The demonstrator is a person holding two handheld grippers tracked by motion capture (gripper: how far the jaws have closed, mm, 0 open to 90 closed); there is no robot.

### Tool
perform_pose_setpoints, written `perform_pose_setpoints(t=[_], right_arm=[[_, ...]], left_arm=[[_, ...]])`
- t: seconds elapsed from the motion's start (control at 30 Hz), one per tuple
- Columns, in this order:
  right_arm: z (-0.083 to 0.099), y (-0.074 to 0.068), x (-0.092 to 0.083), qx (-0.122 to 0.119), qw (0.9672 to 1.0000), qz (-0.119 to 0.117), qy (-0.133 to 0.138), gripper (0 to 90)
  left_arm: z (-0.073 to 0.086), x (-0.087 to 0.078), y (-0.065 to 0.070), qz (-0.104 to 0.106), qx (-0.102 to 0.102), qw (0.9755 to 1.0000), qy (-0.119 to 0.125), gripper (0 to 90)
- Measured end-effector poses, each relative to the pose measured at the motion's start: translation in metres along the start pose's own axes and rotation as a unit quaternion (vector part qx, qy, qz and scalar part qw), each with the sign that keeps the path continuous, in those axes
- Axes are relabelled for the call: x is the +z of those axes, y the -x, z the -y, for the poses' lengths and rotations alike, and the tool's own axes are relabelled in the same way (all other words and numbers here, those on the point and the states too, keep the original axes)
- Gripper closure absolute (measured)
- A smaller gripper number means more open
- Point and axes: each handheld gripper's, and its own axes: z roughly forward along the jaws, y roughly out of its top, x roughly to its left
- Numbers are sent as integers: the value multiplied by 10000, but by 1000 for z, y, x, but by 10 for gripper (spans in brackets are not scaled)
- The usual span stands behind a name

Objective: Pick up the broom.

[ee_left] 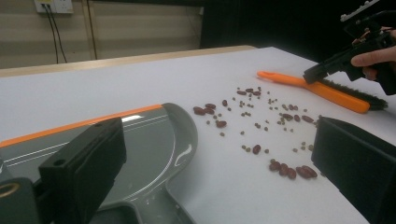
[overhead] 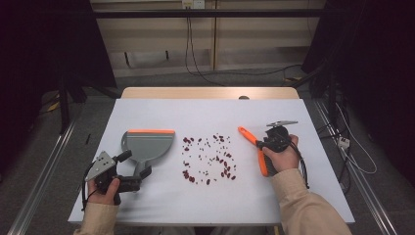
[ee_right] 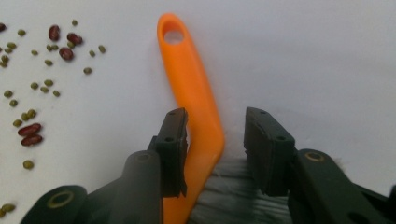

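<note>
The white worktop (overhead: 205, 196) spans the middle of the high view, with a strip of bare wood along its far edge. On its left half lies the grey dustpan (overhead: 147, 144), its orange-trimmed lip toward the top of the frame and its handle running down toward the lower left; in the left gripper view the pan's shiny grey bowl sits at the lower left of the frame. The left tool (overhead: 131, 171) rests at the lower left of the high view, held by a hand in a beige sleeve, just beside the dustpan's handle; its jaws stand wide apart with nothing pressed between them. To the right of centre lies the orange brush (overhead: 254, 142), slanting from upper left to lower right, its dark bristles toward the lower end. The right tool (ee_right: 215, 140) straddles the brush at the bend where handle meets bristles: in the right gripper view the left jaw lies against the orange handle while a gap shows between the handle and the right jaw, so the jaws are apart and not clamped. Between dustpan and brush, at the centre of the worktop, lie the scattered beans (overhead: 209, 159), larger dark red ones mixed with small green ones.
</note>
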Motion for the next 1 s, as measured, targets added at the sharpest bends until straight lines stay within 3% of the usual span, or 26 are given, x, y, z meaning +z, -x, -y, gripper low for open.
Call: perform_pose_setpoints(t=[0.1, 0.17, 0.23, 0.27, 0.33, 0.4, 0.47, 0.53, 0.57, 0.7, 0.77, 1.0], right_arm=[[2, -4, 4, -62, 9999, 26, -100, 582], [3, -7, 9, -77, 9999, -48, -46, 642], [2, -9, 11, -282, 9996, -9, -21, 672], [1, -9, 12, -414, 9990, -147, 56, 670], [2, -10, 14, -439, 9977, -491, 184, 663], [2, -12, 12, -488, 9979, -403, 135, 652], [1, -12, 13, -366, 9985, -377, 116, 641], [1, -13, 14, -346, 9990, -265, 72, 562], [1, -13, 16, -468, 9987, -187, 8, 562], [2, -13, 17, -372, 9992, -163, -6, 586], [2, -15, 18, -442, 9990, -108, -20, 601], [3, -12, 19, -408, 9989, -207, 61, 658]], left_arm=[[0, -1, 0, -8, 7, 10000, -9, 29], [0, 0, 1, 0, 19, 10000, -19, 29], [0, 0, 0, 6, 25, 10000, -20, 29], [0, 0, 0, 8, 20, 10000, -21, 29], [0, 0, 0, -2, 4, 10000, -15, 29], [1, 0, 0, -7, -10, 10000, -15, 29], [1, 0, 0, 0, 0, 10000, -36, 29], [0, 0, 0, 6, 8, 10000, -37, 29], [0, 0, 0, 7, 12, 10000, -36, 29], [1, 1, -1, 11, 26, 10000, -69, 29], [1, 1, 0, 15, 17, 10000, -66, 30], [1, 3, 1, 48, 36, 10000, -74, 30]])
